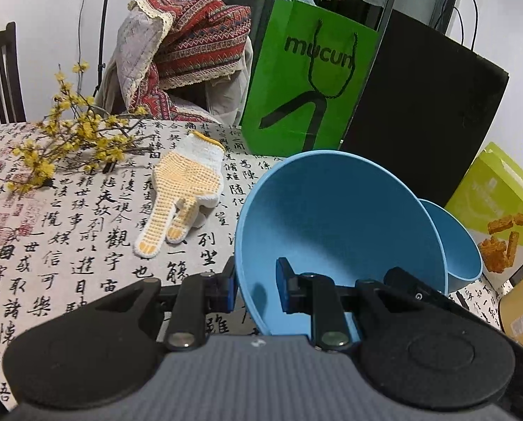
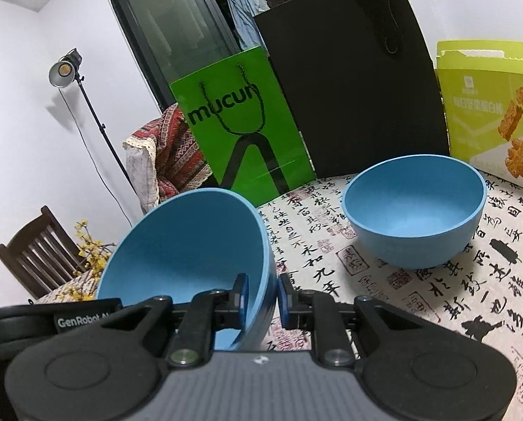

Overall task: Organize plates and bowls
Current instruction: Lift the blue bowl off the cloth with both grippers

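Two blue bowls here. The tilted bowl point(image 1: 331, 231) is pinched by its rim from both sides: left hand-held gripper point(image 1: 256, 289) and right hand-held gripper point(image 2: 263, 301) each clamped nearly closed on the wall. The second bowl point(image 2: 414, 210) sits on the counter point(image 2: 437, 298) at 2 o'clock, mostly hidden in the left view.

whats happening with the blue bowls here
A person works two handheld grippers. The left gripper and the right gripper each have their jaws shut on the rim of the same tilted blue bowl, one on each side. A second blue bowl sits upright on the calligraphy tablecloth near the green bag.
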Tool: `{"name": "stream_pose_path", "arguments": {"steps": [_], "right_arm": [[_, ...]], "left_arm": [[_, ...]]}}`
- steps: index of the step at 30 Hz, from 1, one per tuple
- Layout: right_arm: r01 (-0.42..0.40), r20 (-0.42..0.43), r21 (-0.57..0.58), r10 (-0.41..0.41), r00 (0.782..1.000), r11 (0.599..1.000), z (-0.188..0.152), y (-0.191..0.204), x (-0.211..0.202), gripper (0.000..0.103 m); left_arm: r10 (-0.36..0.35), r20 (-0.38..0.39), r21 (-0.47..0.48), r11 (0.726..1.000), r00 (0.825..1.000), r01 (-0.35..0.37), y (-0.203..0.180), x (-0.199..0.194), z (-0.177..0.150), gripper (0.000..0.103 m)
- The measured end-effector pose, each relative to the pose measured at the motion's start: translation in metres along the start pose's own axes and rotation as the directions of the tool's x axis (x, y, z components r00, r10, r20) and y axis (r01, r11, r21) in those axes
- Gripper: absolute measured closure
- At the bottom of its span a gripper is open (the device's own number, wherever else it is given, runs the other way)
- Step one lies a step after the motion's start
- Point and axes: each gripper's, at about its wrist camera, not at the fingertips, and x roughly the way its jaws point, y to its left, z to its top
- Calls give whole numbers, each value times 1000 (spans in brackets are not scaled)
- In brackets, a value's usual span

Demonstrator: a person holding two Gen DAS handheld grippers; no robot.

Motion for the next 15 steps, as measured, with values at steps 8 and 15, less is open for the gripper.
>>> {"name": "stream_pose_path", "arguments": {"steps": [8,15], "right_arm": [[-23,-7,6,23,1000,1000,-6,10,-14,86],[-36,2,-1,36,999,999,-8,19,-26,86]], "left_arm": [[19,16,0,1000,1000,-19,6,-21,-4,80],[31,30,3,1000,999,-31,9,-38,-8,80]]}}
